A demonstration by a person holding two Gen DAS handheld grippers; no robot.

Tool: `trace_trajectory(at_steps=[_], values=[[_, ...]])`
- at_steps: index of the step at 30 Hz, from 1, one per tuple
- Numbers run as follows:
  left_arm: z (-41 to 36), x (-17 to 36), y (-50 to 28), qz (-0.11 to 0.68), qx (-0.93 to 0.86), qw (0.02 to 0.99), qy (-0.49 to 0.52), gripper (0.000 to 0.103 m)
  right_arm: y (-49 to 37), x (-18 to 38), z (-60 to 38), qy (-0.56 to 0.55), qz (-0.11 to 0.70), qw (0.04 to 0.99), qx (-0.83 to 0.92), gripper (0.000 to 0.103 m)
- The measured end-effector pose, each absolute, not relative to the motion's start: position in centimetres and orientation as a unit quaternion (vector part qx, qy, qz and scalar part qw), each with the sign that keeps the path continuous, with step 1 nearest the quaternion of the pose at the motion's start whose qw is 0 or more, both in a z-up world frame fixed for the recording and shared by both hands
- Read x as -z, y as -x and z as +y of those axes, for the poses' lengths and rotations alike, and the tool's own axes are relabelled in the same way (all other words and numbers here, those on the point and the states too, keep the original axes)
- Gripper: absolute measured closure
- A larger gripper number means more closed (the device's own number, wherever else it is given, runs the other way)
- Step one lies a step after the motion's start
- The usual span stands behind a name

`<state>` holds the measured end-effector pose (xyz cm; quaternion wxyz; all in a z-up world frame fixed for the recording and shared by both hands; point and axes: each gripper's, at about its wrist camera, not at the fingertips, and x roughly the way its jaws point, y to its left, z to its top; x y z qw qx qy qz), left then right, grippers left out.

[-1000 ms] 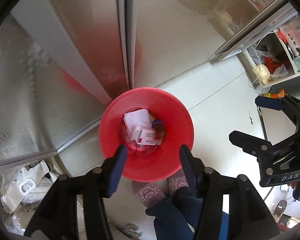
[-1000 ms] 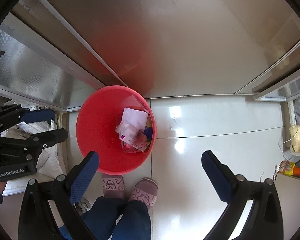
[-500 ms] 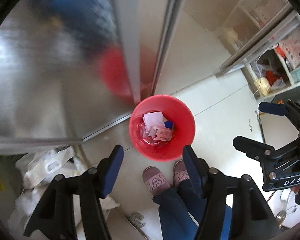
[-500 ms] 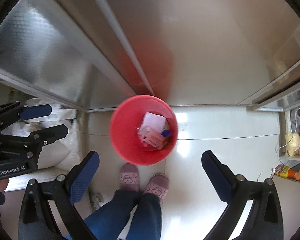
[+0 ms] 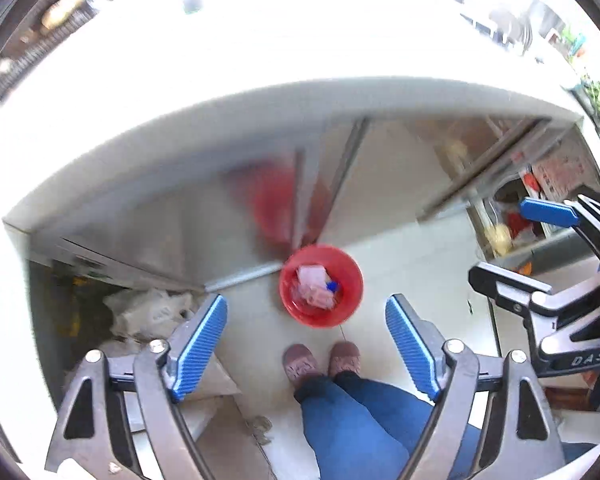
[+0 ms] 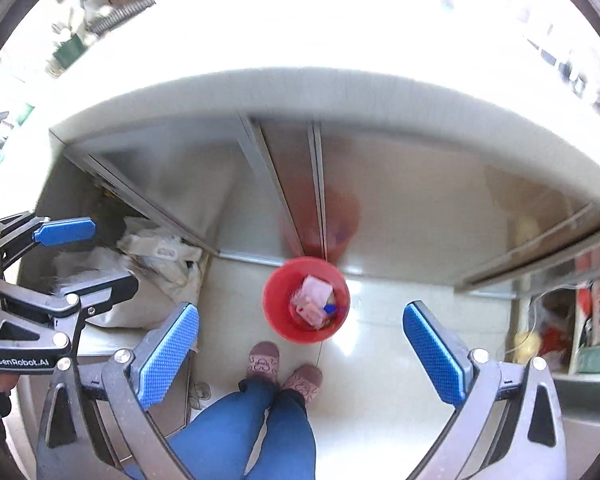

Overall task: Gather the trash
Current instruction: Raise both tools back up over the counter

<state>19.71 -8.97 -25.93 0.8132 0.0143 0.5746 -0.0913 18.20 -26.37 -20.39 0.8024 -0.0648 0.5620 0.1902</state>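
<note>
A red bin (image 5: pixel 342 272) (image 6: pixel 278 300) stands on the pale floor far below both grippers, against a steel cabinet front. Paper and packet trash (image 5: pixel 314 284) (image 6: pixel 314 298) lies inside it. My left gripper (image 5: pixel 306 338) hangs high above the floor, its jaws opening, with nothing between the blue pads. My right gripper (image 6: pixel 300 342) is open and holds nothing. Each gripper also shows in the other view: the right gripper (image 5: pixel 516 240) at the right edge, the left gripper (image 6: pixel 96 252) at the left edge.
A bright white countertop edge (image 5: pixel 260 96) (image 6: pixel 300 84) spans both views above steel cabinet doors (image 6: pixel 400 200). A person's slippered feet (image 5: pixel 320 360) (image 6: pixel 284 368) and blue trousers stand just before the bin. White bags (image 6: pixel 148 264) lie at the left, cluttered shelves (image 5: pixel 540 208) at the right.
Both grippers have risen well above the bin, which now looks much smaller. The countertop has come into view at the top. The left jaws stand wider than before.
</note>
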Motion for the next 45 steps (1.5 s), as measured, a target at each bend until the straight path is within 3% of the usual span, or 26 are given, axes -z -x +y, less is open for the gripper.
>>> trace_trajectory(at_steps=[13, 23, 37, 45], values=[[-6.4, 16.9, -20.1, 0.524, 0.07, 0.847, 0.052, 0.02, -20.0, 11.1, -24.0, 0.075, 0.496, 0.831, -0.239, 0.001], [-1.7, 12.3, -22.9, 0.488, 0.017, 0.871, 0.054, 0.02, -24.1, 8.0, -19.5, 0.108, 0.454, 0.834, -0.295, 0.001], [11.0, 10.8, -31.6, 0.488, -0.033, 0.869, 0.079, 0.02, -32.6, 6.4, -7.2, 0.15, 0.457, 0.813, -0.327, 0.001], [19.0, 13.2, -36.5, 0.511, -0.06, 0.853, 0.081, 0.02, -37.8, 8.6, 0.5, 0.195, 0.476, 0.788, -0.338, 0.001]])
